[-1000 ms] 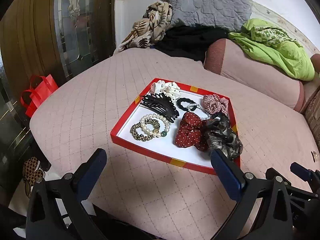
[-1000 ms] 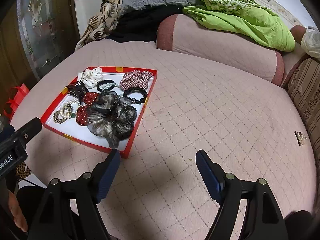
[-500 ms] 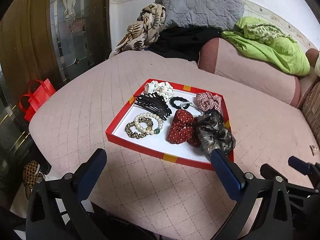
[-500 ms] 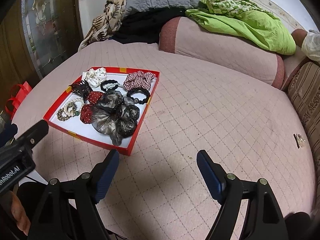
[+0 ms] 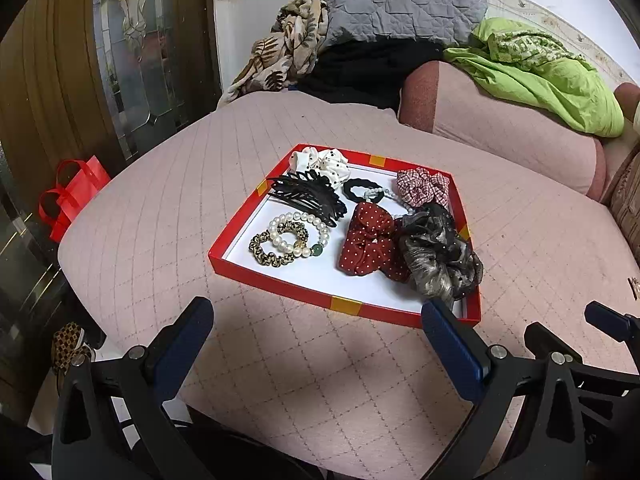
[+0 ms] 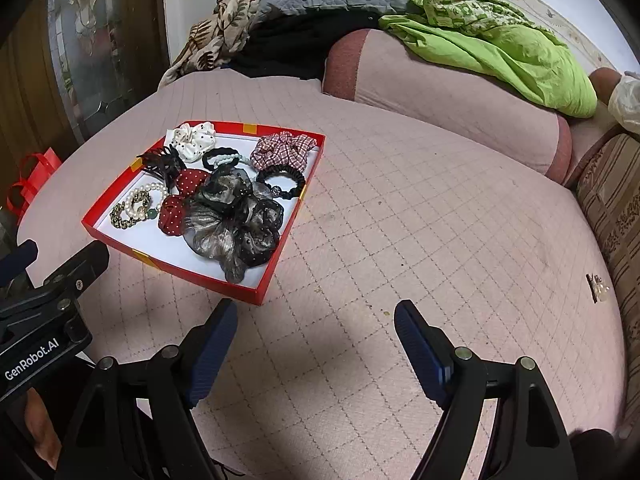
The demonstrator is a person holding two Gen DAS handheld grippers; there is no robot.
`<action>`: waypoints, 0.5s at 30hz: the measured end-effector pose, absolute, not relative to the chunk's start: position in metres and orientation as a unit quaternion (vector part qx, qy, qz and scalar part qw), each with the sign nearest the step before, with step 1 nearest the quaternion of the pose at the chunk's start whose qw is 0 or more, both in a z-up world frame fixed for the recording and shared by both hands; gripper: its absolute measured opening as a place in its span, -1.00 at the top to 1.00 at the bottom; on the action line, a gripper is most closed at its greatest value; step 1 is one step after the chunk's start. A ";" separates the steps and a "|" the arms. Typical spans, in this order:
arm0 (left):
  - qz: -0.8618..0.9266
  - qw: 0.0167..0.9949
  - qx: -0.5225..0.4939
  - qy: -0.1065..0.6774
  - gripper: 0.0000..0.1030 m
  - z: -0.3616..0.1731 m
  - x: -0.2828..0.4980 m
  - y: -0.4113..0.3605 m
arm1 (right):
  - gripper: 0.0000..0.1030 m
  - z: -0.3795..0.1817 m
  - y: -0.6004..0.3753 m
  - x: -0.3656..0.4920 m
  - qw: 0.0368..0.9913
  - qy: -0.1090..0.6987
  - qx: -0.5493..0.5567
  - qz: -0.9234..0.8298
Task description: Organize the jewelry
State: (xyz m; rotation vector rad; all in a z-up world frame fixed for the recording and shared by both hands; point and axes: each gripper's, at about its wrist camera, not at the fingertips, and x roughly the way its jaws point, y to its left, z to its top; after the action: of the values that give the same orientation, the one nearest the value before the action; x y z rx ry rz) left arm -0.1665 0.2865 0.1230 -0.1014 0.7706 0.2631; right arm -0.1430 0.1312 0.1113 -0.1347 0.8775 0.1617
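Left gripper (image 5: 316,320) open, empty, near red tray (image 5: 280,282).

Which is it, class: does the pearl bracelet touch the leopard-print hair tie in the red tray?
Touching. The left wrist view shows the pearl bracelet lying across the leopard-print hair tie, their loops overlapping with no gap, inside the red tray.

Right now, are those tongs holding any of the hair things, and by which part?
Nothing is held. Both the left tongs and right tongs stand open over the bedspread, short of the red tray.
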 end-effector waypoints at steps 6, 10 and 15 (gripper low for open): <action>0.126 0.916 -0.052 0.378 -1.00 0.122 -0.166 0.288 | -0.64 0.110 0.135 -0.143 0.900 0.423 -0.074 0.080; 0.125 0.915 -0.051 0.379 -1.00 0.121 -0.165 0.287 | -0.64 0.109 0.135 -0.143 0.899 0.425 -0.074 0.081; 0.123 0.915 -0.051 0.380 -1.00 0.120 -0.165 0.286 | -0.64 0.108 0.133 -0.143 0.898 0.426 -0.071 0.082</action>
State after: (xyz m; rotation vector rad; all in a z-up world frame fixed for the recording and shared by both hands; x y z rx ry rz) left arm -0.1650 0.2857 0.1200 -0.1046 0.7820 0.2542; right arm -0.1433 0.1335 0.1082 -0.1478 0.8828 0.1696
